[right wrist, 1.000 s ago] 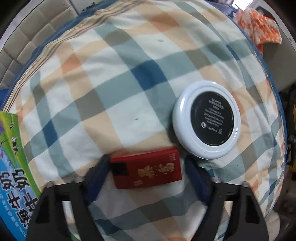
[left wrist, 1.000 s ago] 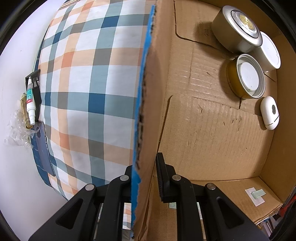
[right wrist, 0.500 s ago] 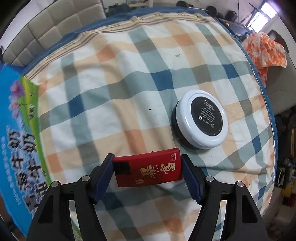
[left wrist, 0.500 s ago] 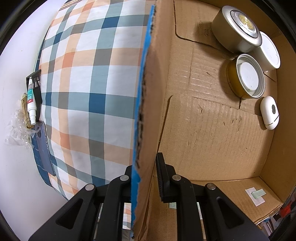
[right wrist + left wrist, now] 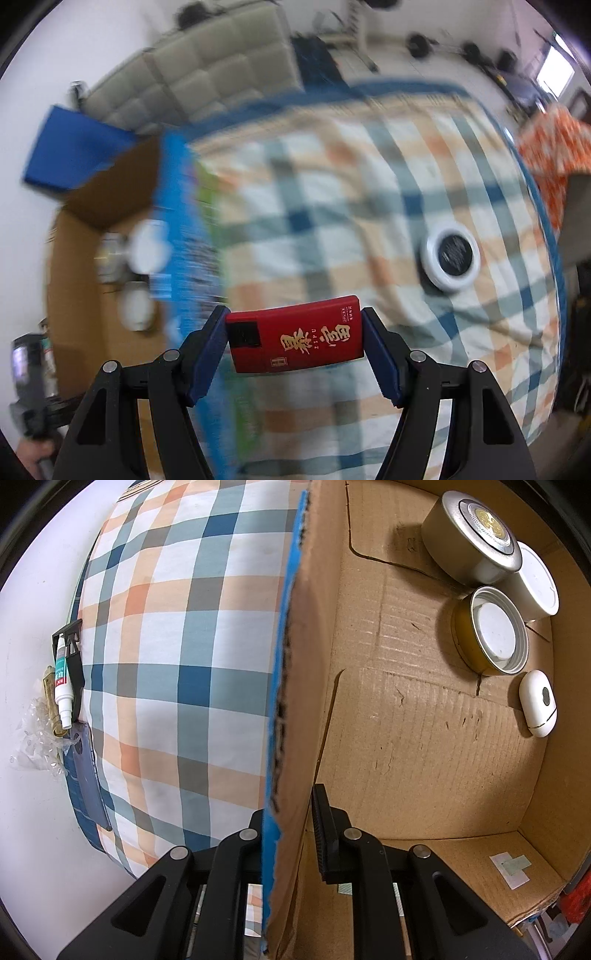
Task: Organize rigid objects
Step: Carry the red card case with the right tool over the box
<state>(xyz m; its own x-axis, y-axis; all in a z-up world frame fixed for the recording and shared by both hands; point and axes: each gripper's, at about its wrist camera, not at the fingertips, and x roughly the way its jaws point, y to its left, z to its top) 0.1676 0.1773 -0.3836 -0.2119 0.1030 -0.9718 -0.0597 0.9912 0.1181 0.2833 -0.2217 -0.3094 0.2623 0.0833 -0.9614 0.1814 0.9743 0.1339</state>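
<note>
While the left gripper (image 5: 291,827) stays clamped on the wall of the cardboard box (image 5: 424,738), four things sit inside toward two o'clock: a silver tin (image 5: 469,531), a white jar (image 5: 535,579), a gold-rimmed lid (image 5: 491,631) and a white oval case (image 5: 537,703). Half-open, the right gripper (image 5: 293,339) pinches a red box (image 5: 295,338) by its ends, above the checked bedspread (image 5: 332,221). A white-rimmed round compact (image 5: 452,258) lies on the spread at three o'clock; a tufted headboard (image 5: 221,66) stands at eleven.
</note>
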